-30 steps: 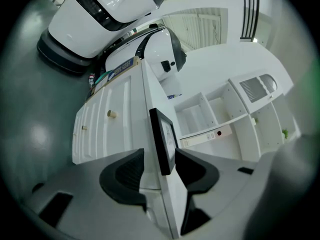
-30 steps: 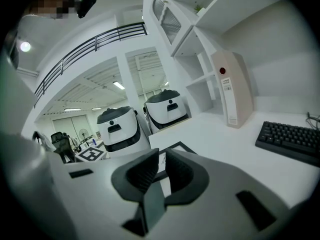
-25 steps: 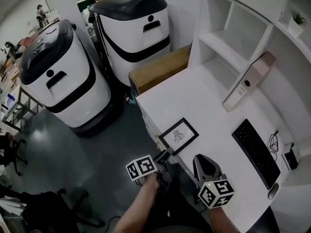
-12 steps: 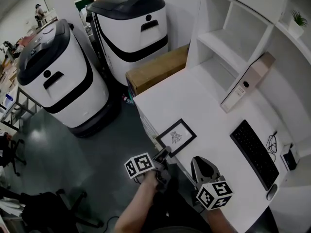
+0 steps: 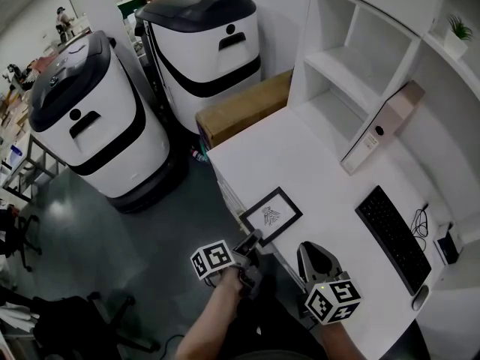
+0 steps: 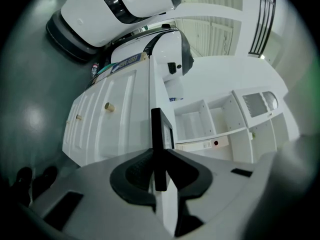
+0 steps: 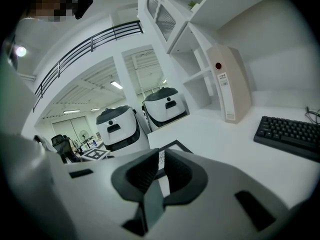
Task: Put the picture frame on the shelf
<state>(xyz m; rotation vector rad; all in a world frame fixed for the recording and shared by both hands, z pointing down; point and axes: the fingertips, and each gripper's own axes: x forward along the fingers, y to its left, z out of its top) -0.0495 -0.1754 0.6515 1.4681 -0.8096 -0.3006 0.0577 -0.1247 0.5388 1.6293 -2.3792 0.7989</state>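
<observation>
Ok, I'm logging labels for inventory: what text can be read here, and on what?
Nothing is legible.
Spine label on the binder: too small.
Blue strip on the cardboard box: blurred.
Keys of the keyboard: too small.
Inside the picture frame: a drawing, no words legible.

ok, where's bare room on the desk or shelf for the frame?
Bare: the desk middle, bordered by picture frame, binder and keyboard. The shelf cubbies left of the binder look empty. Crowded: the right edge, with the keyboard plus cables.
</observation>
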